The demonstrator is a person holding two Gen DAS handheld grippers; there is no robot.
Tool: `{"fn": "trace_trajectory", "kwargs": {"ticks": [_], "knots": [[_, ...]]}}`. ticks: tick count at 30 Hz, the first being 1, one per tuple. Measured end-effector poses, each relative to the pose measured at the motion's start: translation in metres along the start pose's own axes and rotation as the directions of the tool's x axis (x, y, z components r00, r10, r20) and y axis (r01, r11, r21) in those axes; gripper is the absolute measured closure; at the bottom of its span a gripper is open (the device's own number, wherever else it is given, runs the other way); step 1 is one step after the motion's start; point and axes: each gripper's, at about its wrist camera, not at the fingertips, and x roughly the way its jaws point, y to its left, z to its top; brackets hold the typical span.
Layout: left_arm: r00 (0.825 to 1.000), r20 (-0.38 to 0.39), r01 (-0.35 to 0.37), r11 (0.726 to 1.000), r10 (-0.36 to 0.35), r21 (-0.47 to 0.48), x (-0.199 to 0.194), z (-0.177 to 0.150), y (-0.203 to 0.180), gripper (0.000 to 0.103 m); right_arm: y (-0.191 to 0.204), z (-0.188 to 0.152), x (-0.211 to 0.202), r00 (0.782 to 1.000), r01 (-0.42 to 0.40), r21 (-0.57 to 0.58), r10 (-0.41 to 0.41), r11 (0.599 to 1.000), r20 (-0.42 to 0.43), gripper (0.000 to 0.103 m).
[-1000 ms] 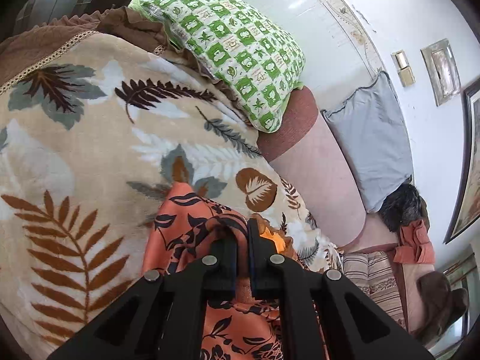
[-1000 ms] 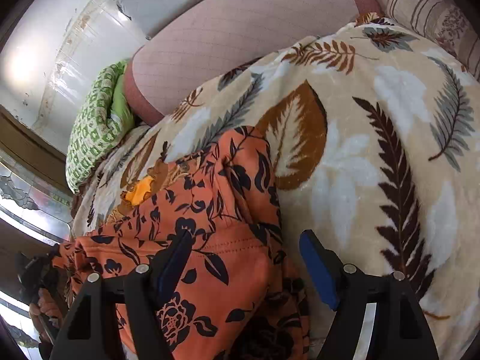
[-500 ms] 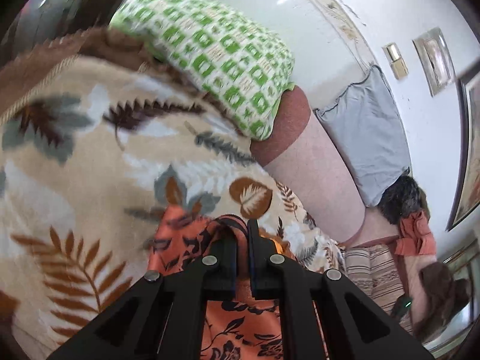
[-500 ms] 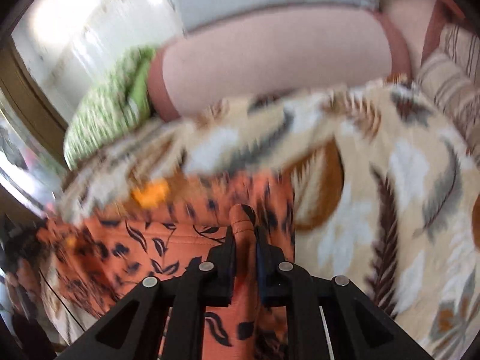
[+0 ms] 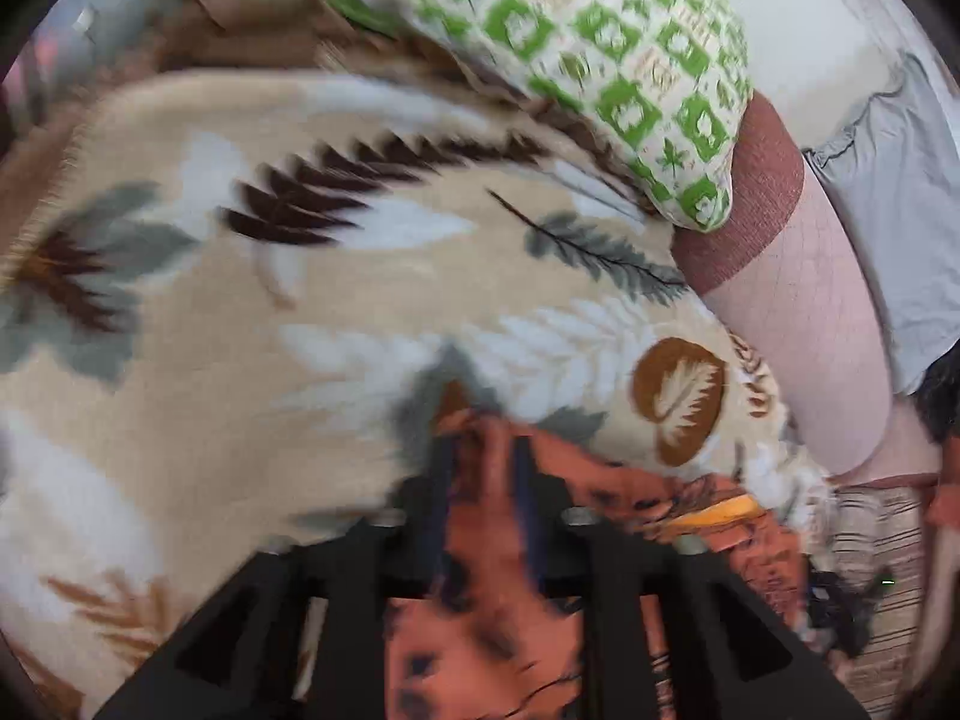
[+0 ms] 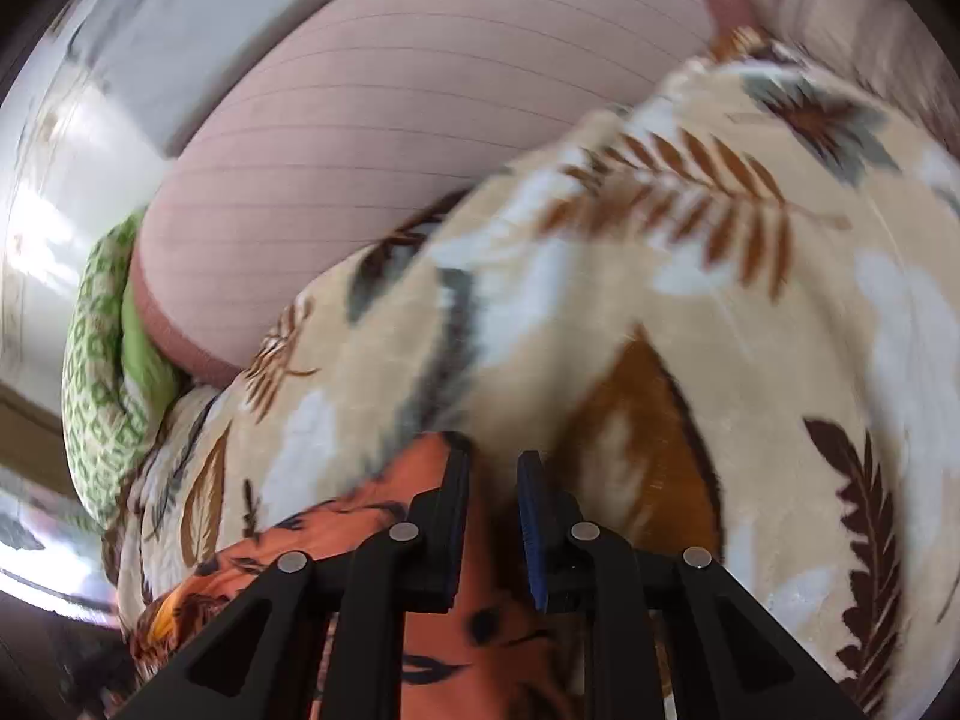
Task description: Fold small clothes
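An orange garment (image 5: 630, 498) with a dark floral print lies on a beige leaf-print blanket (image 5: 300, 360). In the blurred left wrist view my left gripper (image 5: 483, 450) has its jaws opening. A strip of the garment runs between the parted fingers, and they no longer pinch it. In the right wrist view my right gripper (image 6: 492, 462) stands at the garment's (image 6: 360, 510) far corner on the blanket (image 6: 720, 330). Its jaws are starting to open but stay narrow, with orange cloth still caught between the pads.
A green-and-white patterned pillow (image 5: 600, 42) lies at the blanket's far edge. A pink bolster (image 5: 798, 312) and a grey cushion (image 5: 900, 210) lie to its right, against the white wall. Striped fabric (image 5: 870, 540) lies at the lower right. The right wrist view shows the bolster (image 6: 420, 150) and the pillow (image 6: 96, 372).
The right gripper went from wide open to shut on the garment's edge. Both grippers carried cloth forward over the blanket. The left jaws, shut on the garment before, have parted.
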Motion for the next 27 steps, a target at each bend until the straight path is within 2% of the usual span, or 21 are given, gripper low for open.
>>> {"fn": "trace_trajectory", "kwargs": {"ticks": [1, 3, 5, 7, 8, 11, 13, 15, 16, 17, 18, 20, 24, 26, 27], "knots": [[0.998, 0.057, -0.036, 0.999, 0.036, -0.001, -0.014, -0.007, 0.006, 0.054, -0.008, -0.004, -0.006, 1.0, -0.009, 0.02, 0.008, 1.0, 0.019, 0.084], [0.985, 0.157, -0.064, 0.997, 0.07, -0.043, -0.043, -0.015, 0.021, 0.054, -0.02, -0.01, -0.024, 0.998, -0.021, 0.042, 0.019, 0.999, 0.067, 0.084], [0.966, 0.25, -0.041, 0.994, 0.066, -0.105, -0.075, -0.024, 0.037, 0.053, -0.026, -0.022, -0.05, 0.994, -0.03, 0.035, 0.026, 0.999, 0.11, 0.084], [0.947, 0.318, -0.009, 0.99, 0.054, -0.141, -0.104, -0.045, 0.046, 0.039, -0.025, -0.036, -0.075, 0.986, -0.083, 0.001, 0.082, 0.997, 0.142, 0.084], [0.946, 0.32, -0.009, 0.99, 0.053, -0.139, -0.109, -0.052, 0.044, 0.033, -0.021, -0.045, -0.088, 0.982, -0.11, -0.027, 0.113, 0.994, 0.152, 0.084], [0.961, 0.271, -0.017, 0.993, 0.048, -0.117, -0.1, -0.082, 0.036, 0.033, 0.008, -0.072, -0.097, 0.98, -0.162, -0.126, 0.174, 0.979, 0.097, 0.083], [0.974, 0.226, 0.003, 0.993, 0.023, -0.114, -0.083, -0.094, 0.034, 0.033, 0.046, -0.092, -0.087, 0.977, -0.212, -0.204, 0.214, 0.956, -0.015, 0.083], [0.985, 0.174, -0.002, 0.996, 0.018, -0.089, -0.063, -0.104, 0.032, 0.034, 0.085, -0.11, -0.074, 0.965, -0.261, -0.263, 0.242, 0.929, -0.102, 0.083], [0.988, 0.149, -0.021, 0.996, 0.033, -0.081, -0.054, -0.107, 0.032, 0.037, 0.108, -0.119, -0.067, 0.957, -0.283, -0.296, 0.251, 0.912, -0.143, 0.083], [0.991, 0.13, -0.03, 0.996, 0.04, -0.078, -0.05, -0.111, 0.03, 0.051, 0.138, -0.131, -0.056, 0.947, -0.312, -0.335, 0.261, 0.889, -0.189, 0.083], [0.994, 0.105, -0.018, 0.997, 0.025, -0.071, -0.043, -0.111, 0.03, 0.071, 0.161, -0.14, -0.047, 0.94, -0.328, -0.364, 0.265, 0.872, -0.213, 0.083], [0.998, 0.065, 0.03, 0.998, -0.027, -0.049, -0.034, -0.111, 0.03, 0.088, 0.202, -0.154, -0.026, 0.934, -0.342, -0.409, 0.257, 0.846, -0.249, 0.083], [0.999, 0.049, 0.01, 0.998, -0.013, 0.059, -0.027, -0.118, 0.028, 0.093, 0.262, -0.161, 0.032, 0.917, -0.369, -0.366, 0.271, 0.854, -0.292, 0.083], [0.999, 0.044, 0.006, 0.994, -0.01, 0.109, -0.027, -0.119, 0.026, 0.093, 0.286, -0.162, 0.073, 0.919, -0.344, -0.355, 0.233, 0.869, -0.32, 0.084], [0.999, 0.039, 0.001, 0.991, -0.007, 0.136, -0.027, -0.119, 0.025, 0.094, 0.294, -0.163, 0.095, 0.92, -0.303, -0.346, 0.178, 0.888, -0.348, 0.084]]}}
